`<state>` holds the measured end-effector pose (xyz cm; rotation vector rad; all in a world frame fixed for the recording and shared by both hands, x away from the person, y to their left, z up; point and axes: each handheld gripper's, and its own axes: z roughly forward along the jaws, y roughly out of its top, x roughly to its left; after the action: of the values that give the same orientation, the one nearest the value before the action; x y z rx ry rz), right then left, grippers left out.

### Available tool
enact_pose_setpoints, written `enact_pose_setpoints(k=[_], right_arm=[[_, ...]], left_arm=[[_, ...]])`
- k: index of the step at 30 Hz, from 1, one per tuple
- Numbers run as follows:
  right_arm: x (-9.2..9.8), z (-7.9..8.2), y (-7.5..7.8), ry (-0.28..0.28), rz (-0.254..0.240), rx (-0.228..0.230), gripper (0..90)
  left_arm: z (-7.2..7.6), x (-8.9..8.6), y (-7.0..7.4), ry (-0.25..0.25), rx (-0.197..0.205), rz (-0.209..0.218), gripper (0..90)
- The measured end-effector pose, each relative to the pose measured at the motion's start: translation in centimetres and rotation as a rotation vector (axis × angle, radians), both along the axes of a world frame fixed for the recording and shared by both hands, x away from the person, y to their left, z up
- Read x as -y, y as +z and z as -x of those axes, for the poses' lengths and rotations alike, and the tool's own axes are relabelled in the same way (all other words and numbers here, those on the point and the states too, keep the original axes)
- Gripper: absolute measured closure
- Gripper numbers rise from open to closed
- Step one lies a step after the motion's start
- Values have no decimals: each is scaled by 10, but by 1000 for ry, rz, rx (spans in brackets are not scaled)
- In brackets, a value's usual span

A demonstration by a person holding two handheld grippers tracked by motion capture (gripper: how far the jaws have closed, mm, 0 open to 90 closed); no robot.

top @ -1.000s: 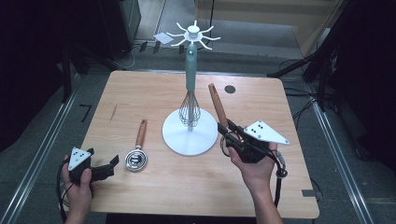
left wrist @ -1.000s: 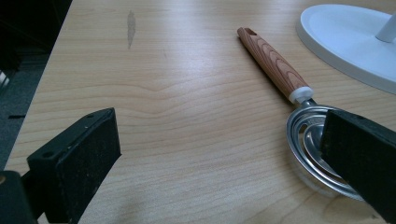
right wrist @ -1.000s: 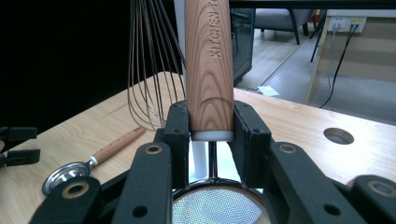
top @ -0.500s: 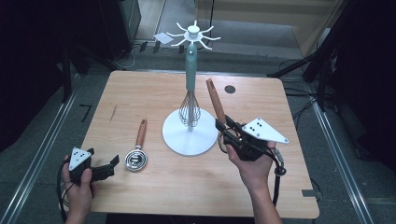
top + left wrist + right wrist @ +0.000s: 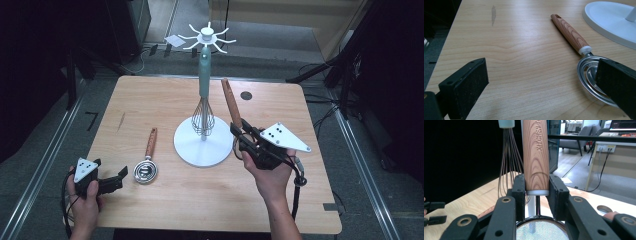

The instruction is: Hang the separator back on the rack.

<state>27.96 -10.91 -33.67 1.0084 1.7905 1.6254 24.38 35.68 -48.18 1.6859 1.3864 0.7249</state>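
My right gripper (image 5: pixel 245 140) is shut on the wooden handle (image 5: pixel 231 102) of a mesh strainer, held up just right of the white stand (image 5: pixel 202 145). In the right gripper view the pads clamp the lower end of the handle (image 5: pixel 535 152), with the mesh bowl (image 5: pixel 540 231) below the jaws. A wire whisk (image 5: pixel 202 117) hangs on the stand's pole and appears behind the handle as the whisk (image 5: pixel 507 162). My left gripper (image 5: pixel 112 180) rests open at the front left, beside a round metal utensil (image 5: pixel 146 167) with a wooden handle. That utensil (image 5: pixel 589 72) lies by the right jaw.
The stand's hook crown (image 5: pixel 207 37) rises above the back of the wooden table (image 5: pixel 150 100). A dark round hole (image 5: pixel 245 95) sits at the table's back right. Black stands and cables surround the table on the floor.
The right gripper has edged up a little with the strainer, its handle tip now higher beside the pole. The left gripper has stayed put.
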Motion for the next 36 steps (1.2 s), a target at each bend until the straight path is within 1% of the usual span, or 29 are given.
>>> enact_pose_setpoints(k=[6,14,21,36], right_arm=[[-2,0,5,-3,-9,14,714],[0,-1,12,-8,-8,27,714],[0,0,16,-17,-16,31,714],[-3,1,28,-17,-26,79,715]], left_arm=[[0,1,0,2,-2,-4,0],[0,1,0,3,0,-2,0],[0,1,0,2,-1,-3,0],[0,1,0,2,-1,-3,0]])
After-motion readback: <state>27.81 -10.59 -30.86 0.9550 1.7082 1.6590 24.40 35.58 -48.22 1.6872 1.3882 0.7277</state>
